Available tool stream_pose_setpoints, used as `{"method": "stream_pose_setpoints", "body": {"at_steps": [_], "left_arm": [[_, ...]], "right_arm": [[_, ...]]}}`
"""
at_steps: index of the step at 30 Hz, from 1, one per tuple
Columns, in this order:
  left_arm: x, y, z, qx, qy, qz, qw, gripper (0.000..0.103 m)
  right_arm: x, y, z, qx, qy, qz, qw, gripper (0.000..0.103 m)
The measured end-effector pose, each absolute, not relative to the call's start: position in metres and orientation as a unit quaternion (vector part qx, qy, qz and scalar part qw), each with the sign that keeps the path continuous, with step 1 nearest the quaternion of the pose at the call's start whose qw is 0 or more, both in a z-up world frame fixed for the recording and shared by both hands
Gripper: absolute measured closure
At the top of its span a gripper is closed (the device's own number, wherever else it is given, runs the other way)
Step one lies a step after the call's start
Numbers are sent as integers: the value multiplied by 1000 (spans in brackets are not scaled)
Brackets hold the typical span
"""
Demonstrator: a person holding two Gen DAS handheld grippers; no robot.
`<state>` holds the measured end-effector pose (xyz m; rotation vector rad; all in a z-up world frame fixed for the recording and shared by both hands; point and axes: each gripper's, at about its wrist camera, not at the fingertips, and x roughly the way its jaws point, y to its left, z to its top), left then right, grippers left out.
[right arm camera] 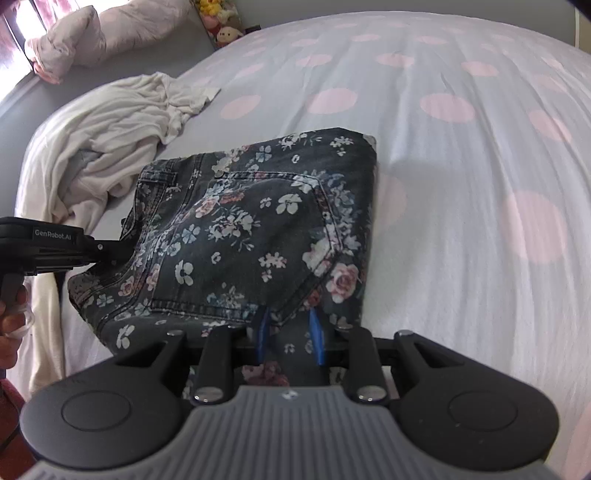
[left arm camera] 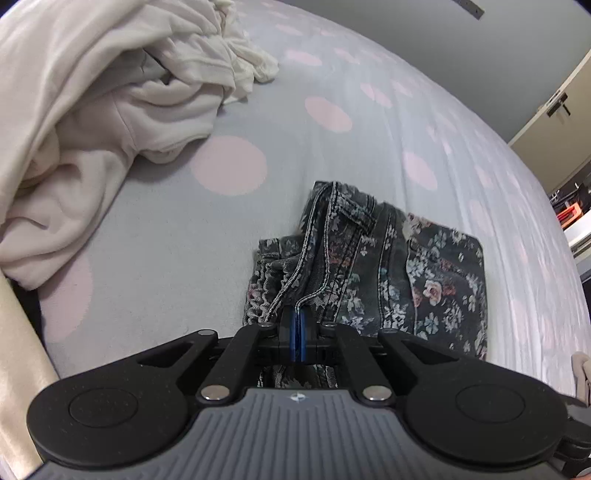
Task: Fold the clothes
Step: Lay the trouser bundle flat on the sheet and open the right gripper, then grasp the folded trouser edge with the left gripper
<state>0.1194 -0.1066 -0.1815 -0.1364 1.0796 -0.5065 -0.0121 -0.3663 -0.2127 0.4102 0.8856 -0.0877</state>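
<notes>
Dark floral denim shorts [right arm camera: 255, 225] lie folded on the bed; they also show in the left wrist view [left arm camera: 369, 266]. My left gripper [left arm camera: 297, 328] is shut on the shorts' waistband edge, its blue pads pressed together. It also shows from the side in the right wrist view [right arm camera: 110, 254], at the shorts' left edge. My right gripper [right arm camera: 288, 332] has its blue pads a little apart with the shorts' near edge between them, clamped on thick folded fabric.
A crumpled cream garment [left arm camera: 92, 110] lies at the left; it also shows in the right wrist view [right arm camera: 110, 133]. The bed sheet [right arm camera: 461, 184] is pale grey with pink dots. A pillow [right arm camera: 74, 40] and plush toys [right arm camera: 221, 22] are at the far end.
</notes>
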Motion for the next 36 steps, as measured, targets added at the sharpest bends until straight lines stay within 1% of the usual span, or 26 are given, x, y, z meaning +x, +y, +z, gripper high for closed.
{"method": "stream_pose_setpoints", "body": {"at_steps": [2, 3, 4, 5, 6, 10, 13, 16, 17, 18, 20, 21, 22, 24, 26, 27, 28, 29, 30, 31, 34, 36], "left_arm": [[116, -105, -174, -68, 495, -236, 833, 96], [114, -105, -169, -66, 483, -236, 841, 91], [111, -105, -164, -64, 471, -236, 848, 80], [109, -105, -159, -61, 458, -236, 855, 74], [107, -105, -154, -59, 446, -237, 861, 63], [109, -116, -143, -43, 420, -250, 871, 62], [120, -131, -145, -22, 423, -250, 871, 61], [132, -140, -156, -17, 430, -248, 868, 61], [137, -140, -161, -19, 435, -246, 866, 62], [141, -140, -168, -20, 444, -238, 863, 66], [146, -137, -181, -21, 457, -233, 858, 68], [148, -135, -186, -22, 460, -232, 857, 65], [148, -134, -189, -18, 459, -231, 858, 59], [150, -133, -194, -17, 462, -228, 857, 56], [150, -128, -195, -31, 466, -228, 855, 55], [150, -125, -193, -39, 470, -226, 852, 54], [151, -122, -191, -47, 475, -223, 850, 53], [150, -119, -188, -57, 480, -221, 847, 53], [149, -114, -187, -71, 489, -221, 841, 53], [149, -109, -186, -84, 498, -224, 833, 53], [149, -99, -195, -115, 530, -230, 808, 53], [154, -98, -200, -126, 537, -234, 801, 54]], "right_arm": [[-16, -369, -213, 203, 421, -39, 883, 75], [-18, -370, -213, 206, 418, -38, 884, 73], [-20, -371, -212, 210, 416, -42, 884, 71], [-22, -371, -212, 215, 414, -47, 884, 71], [-23, -372, -210, 216, 410, -51, 884, 71], [-24, -375, -198, 213, 395, -64, 891, 71], [-15, -375, -188, 201, 380, -62, 901, 71], [-8, -376, -190, 196, 381, -60, 901, 72], [-6, -377, -191, 194, 382, -60, 902, 72], [-3, -377, -191, 192, 382, -59, 902, 72], [2, -378, -193, 188, 383, -58, 902, 72], [4, -378, -194, 187, 384, -58, 902, 72], [6, -379, -194, 185, 384, -57, 903, 72], [11, -379, -196, 181, 385, -56, 903, 71], [16, -380, -197, 178, 386, -55, 904, 71], [18, -381, -198, 176, 387, -55, 904, 68], [20, -381, -199, 174, 387, -54, 904, 61], [22, -382, -199, 173, 387, -54, 904, 56], [21, -386, -198, 179, 386, -56, 903, 49], [19, -390, -198, 185, 385, -58, 902, 46], [16, -408, -203, 234, 392, -61, 888, 45], [15, -419, -210, 276, 395, -59, 874, 45]]}}
